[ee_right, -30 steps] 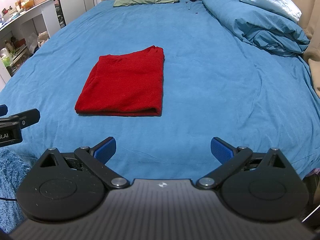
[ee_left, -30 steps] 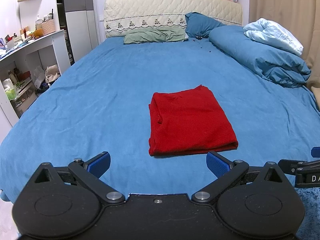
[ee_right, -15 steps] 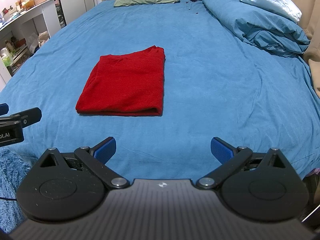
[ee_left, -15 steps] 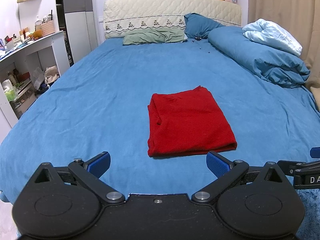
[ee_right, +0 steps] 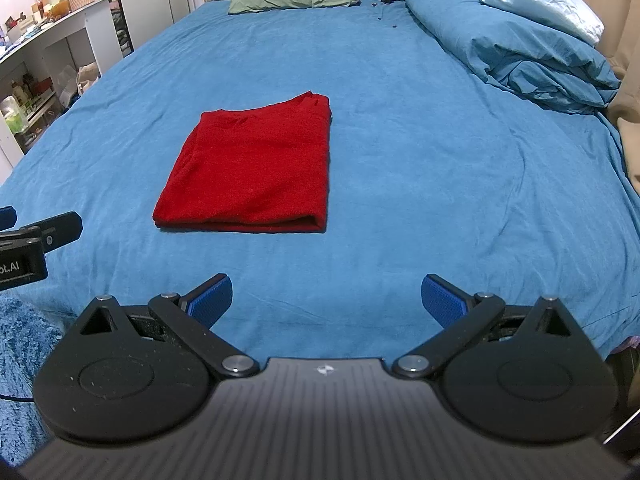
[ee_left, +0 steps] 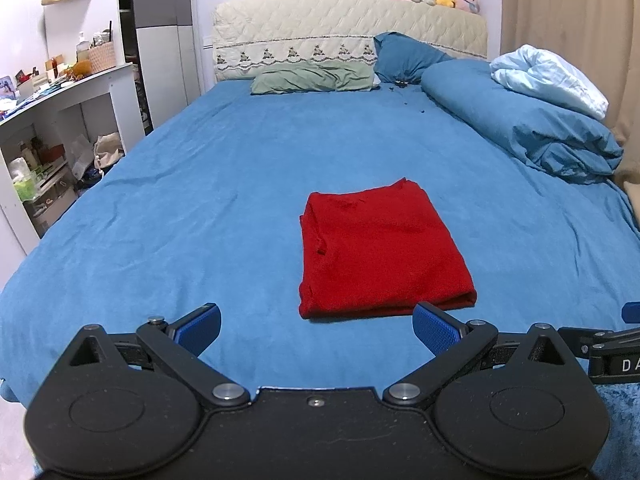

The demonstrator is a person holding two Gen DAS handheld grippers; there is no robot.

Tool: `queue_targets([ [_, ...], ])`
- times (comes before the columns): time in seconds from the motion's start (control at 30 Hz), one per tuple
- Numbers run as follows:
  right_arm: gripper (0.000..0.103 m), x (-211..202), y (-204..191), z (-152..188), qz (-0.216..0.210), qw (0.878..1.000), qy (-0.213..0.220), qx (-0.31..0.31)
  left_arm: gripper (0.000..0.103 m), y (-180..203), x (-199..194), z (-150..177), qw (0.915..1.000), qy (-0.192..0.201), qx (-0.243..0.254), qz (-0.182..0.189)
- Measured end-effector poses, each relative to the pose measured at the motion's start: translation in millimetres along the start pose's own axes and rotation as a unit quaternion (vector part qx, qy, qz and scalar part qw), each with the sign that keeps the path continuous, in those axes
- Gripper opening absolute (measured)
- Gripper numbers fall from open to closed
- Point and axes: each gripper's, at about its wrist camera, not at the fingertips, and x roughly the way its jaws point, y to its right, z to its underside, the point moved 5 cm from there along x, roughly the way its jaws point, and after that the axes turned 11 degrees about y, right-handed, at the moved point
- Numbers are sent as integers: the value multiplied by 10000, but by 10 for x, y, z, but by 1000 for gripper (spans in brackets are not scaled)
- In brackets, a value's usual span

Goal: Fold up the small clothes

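The red garment [ee_left: 380,248] lies folded into a compact rectangle on the blue bedsheet [ee_left: 200,208], flat and squared off, with a doubled edge facing the tools; judging by that tidy shape, the folding of this piece looks finished or very nearly so

The left gripper [ee_left: 316,326] hangs just short of the garment's near edge, its blue pads [ee_left: 199,327] spread wide apart and holding nothing. From this tool the cloth sits straight ahead and a little to the right, its nearest corner just beyond the right-hand pad. The right gripper [ee_right: 326,298] is likewise spread open and empty, and from it the garment [ee_right: 252,168] lies ahead and to the left, with a clear strip of sheet between pads and cloth. Each tool shows at the edge of the other's view, so the two are held side by side at the foot of the bed

That stance reads as a pulled-back one: both tools are off the fabric so the fold lies undisturbed under its own weight, and the open pads are ready either to pinch an edge again or to leave it be

Far ahead of both tools a rolled blue duvet [ee_left: 520,128] and pillows [ee_left: 312,78] sit at the headboard end, well apart from the garment, leaving the working patch of sheet free
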Motion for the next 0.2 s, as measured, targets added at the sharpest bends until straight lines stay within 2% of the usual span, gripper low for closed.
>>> queue_targets([
  [0.2, 103, -13, -7, 0, 7, 10000, 23, 26, 103, 0, -7, -8, 10000, 84, 34, -1],
])
